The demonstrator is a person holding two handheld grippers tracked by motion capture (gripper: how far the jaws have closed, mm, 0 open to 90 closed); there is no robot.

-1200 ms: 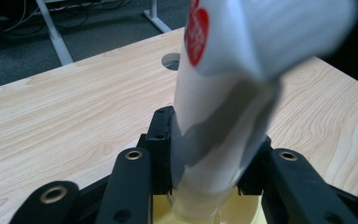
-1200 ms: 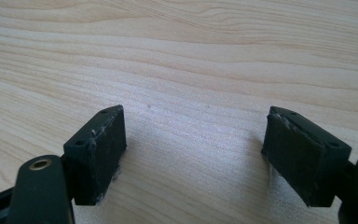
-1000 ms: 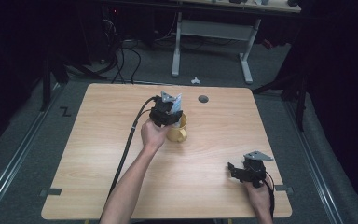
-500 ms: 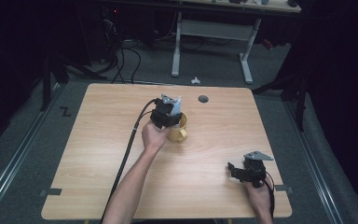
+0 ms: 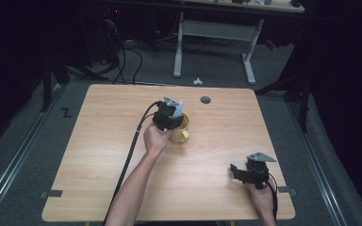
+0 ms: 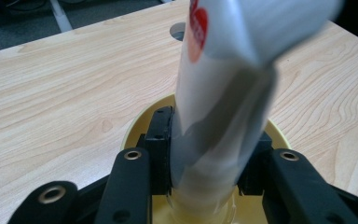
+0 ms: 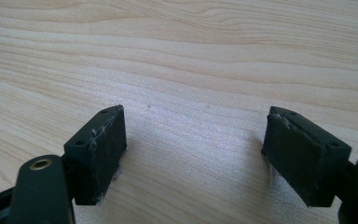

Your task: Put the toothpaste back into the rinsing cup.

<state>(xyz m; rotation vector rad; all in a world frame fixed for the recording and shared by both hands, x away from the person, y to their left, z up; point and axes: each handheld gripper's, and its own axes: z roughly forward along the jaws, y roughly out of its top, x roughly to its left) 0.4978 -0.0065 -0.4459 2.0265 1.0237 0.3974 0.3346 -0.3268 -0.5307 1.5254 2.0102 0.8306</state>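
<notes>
A yellow mug stands near the middle of the wooden table. My left gripper hovers right over it, pointing down. In the left gripper view the gripper is shut on a white tube with a red mark, and the tube's lower end reaches down inside the mug's yellow rim. My right gripper rests low at the table's front right, held by a hand. Its own view has the right gripper open, with bare wood between the black pads.
A dark round cable hole sits in the tabletop behind the mug. The left gripper's black cable trails along the forearm toward the front edge. Beyond the table are a white desk frame, loose floor cables and a small white object.
</notes>
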